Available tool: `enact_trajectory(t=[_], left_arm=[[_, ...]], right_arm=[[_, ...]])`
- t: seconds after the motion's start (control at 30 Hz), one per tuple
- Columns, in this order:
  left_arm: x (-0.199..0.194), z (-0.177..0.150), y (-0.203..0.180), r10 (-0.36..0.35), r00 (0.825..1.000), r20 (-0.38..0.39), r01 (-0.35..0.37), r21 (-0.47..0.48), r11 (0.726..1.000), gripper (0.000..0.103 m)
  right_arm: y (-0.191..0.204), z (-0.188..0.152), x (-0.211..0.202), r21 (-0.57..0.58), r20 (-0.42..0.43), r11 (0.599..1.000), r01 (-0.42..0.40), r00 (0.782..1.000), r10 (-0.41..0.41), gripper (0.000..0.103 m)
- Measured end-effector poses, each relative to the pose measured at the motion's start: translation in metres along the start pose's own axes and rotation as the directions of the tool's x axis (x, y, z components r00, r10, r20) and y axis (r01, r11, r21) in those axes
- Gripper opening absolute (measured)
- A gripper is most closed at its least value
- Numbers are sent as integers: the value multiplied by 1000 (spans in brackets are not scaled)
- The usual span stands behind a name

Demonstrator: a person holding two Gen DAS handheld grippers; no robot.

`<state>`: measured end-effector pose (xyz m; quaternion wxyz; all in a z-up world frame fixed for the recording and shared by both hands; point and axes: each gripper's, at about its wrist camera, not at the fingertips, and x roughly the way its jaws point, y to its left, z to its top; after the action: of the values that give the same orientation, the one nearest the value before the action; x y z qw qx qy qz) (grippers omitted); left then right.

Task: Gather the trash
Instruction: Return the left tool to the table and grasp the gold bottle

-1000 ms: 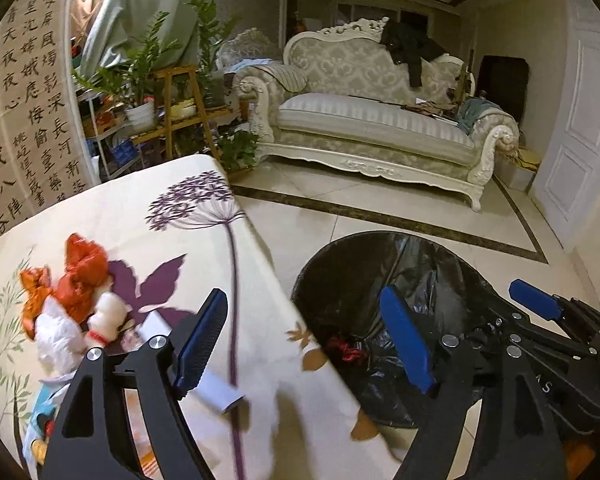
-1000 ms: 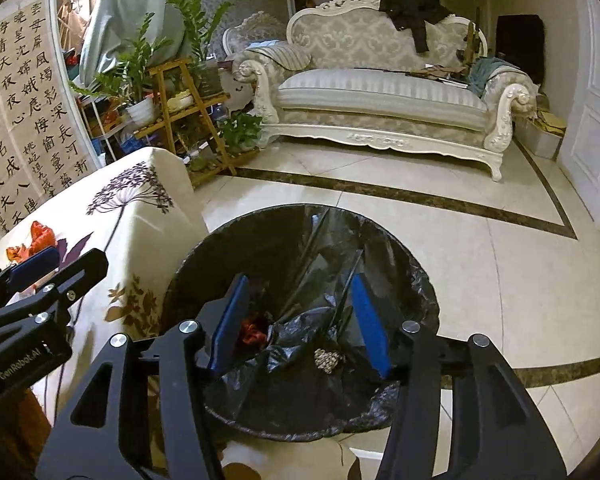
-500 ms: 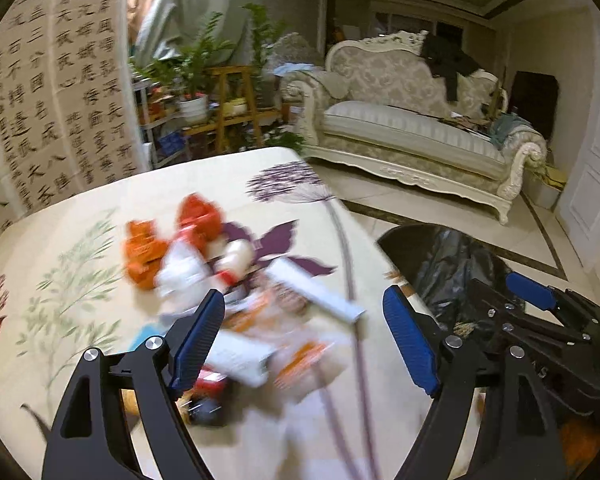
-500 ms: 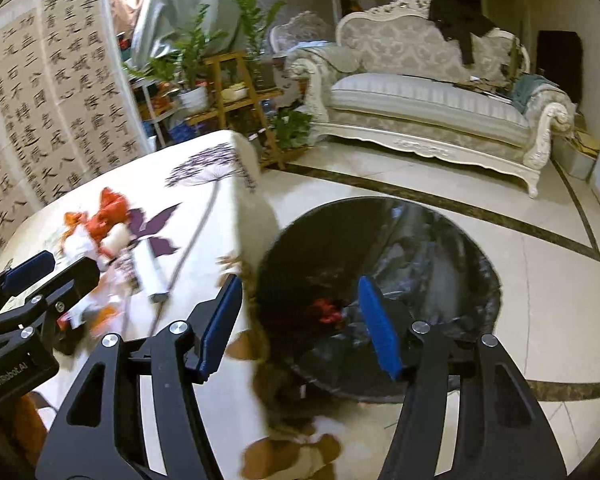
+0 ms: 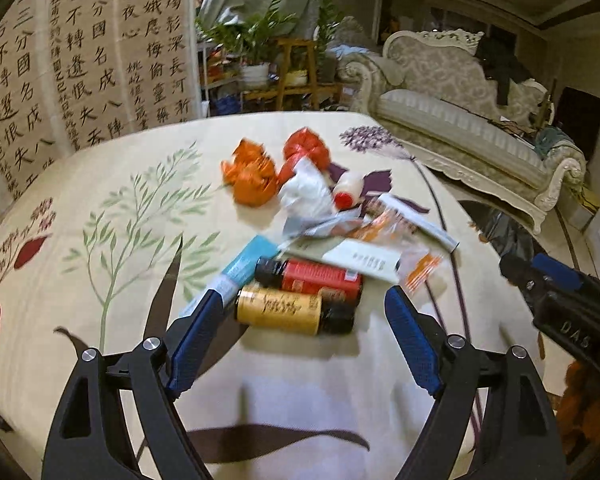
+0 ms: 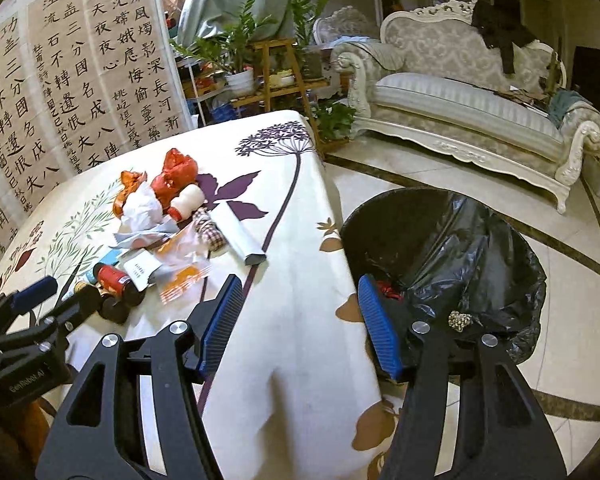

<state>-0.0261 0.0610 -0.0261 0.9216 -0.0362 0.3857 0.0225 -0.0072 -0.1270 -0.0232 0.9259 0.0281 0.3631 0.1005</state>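
On the table (image 5: 100,280), the yellow bottle (image 5: 284,311) lies crosswise, cap pointing right.

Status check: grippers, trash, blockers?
Left gripper open, empty, facing yellow bottle. Right gripper open, empty. Trash pile on table; bin clear.

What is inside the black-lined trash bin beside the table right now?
In the trash bin, a red scrap and a small knotted, speckled wad lie on the crumpled black liner. The right gripper's fingers and liner folds hide the rest of the bottom.
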Motion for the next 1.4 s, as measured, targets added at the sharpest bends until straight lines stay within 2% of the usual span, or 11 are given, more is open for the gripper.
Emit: enact_trajectory(t=[0.2, 0.3, 0.47, 0.87, 1.03, 1.3, 1.33, 1.4], left_arm=[[14, -4, 1, 38, 999, -12, -38, -8, 999, 81], [26, -6, 5, 64, 997, -49, -65, -9, 998, 81], [27, -13, 18, 57, 994, -90, -61, -44, 997, 81], [9, -24, 51, 72, 991, -116, -84, -97, 992, 81], [5, -19, 51, 17, 994, -109, -32, -141, 989, 81], [24, -7, 50, 42, 993, -106, -56, -138, 989, 81], [24, -6, 51, 37, 994, -106, -52, -138, 989, 79], [23, -6, 53, 39, 994, -99, -52, -129, 990, 70]], right_arm=[[-1, -2, -2, 6, 3, 1000, -1, 1000, 1, 59], [-4, -1, -3, 13, 7, 1000, 0, 1000, 0, 59], [-7, -1, -3, 18, 8, 1000, -6, 1000, 6, 59], [3, -2, 5, 1, -10, 999, -35, 999, 35, 59], [6, -2, 6, -5, -12, 999, -39, 999, 39, 59], [8, -2, 7, -11, -19, 999, -42, 999, 42, 59], [9, -2, 7, -13, -19, 999, -43, 999, 43, 59], [11, -2, 8, -18, -20, 999, -48, 999, 48, 59]])
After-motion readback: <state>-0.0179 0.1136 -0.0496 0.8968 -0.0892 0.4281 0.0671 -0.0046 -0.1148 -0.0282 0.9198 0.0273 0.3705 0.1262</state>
